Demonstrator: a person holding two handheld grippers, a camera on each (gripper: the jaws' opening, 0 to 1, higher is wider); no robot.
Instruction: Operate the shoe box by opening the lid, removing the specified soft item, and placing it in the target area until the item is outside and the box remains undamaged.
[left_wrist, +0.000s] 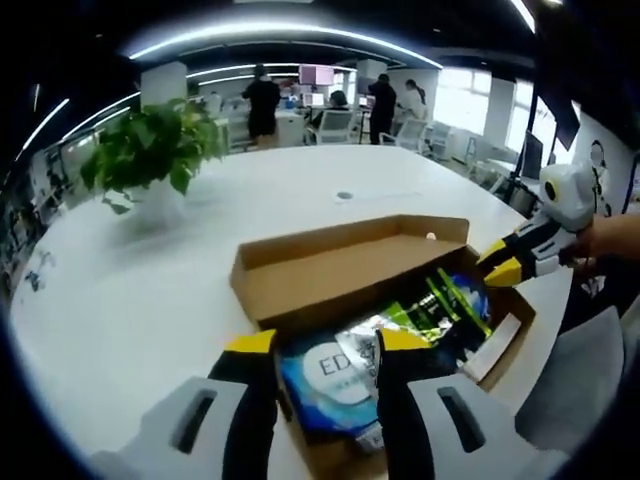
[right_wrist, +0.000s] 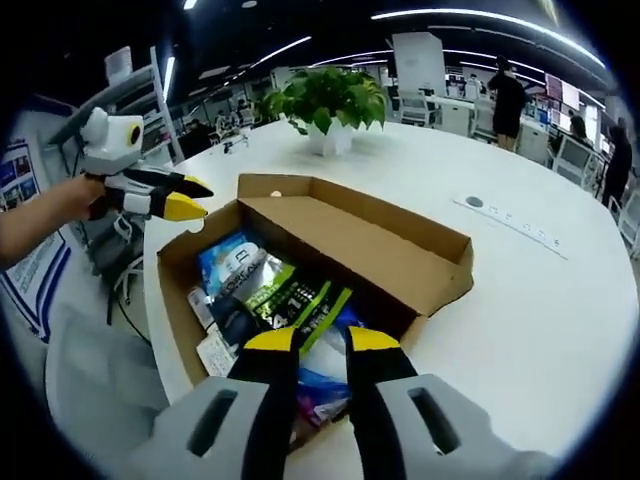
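Shoe box (left_wrist: 330, 262) lies open; packets (right_wrist: 262, 285) sit beyond both grippers' spread, empty fingers (left_wrist: 252, 352) (right_wrist: 270, 345).

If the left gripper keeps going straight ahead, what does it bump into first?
Probably the blue packet in the open shoe box. The left gripper points at it with jaws apart either side; how close it is I can't tell.

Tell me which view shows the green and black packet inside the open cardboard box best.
The right gripper view: the green and black packet lies there mostly uncovered, just beyond the right gripper. In the left gripper view the packet is farther off, partly behind the left gripper.
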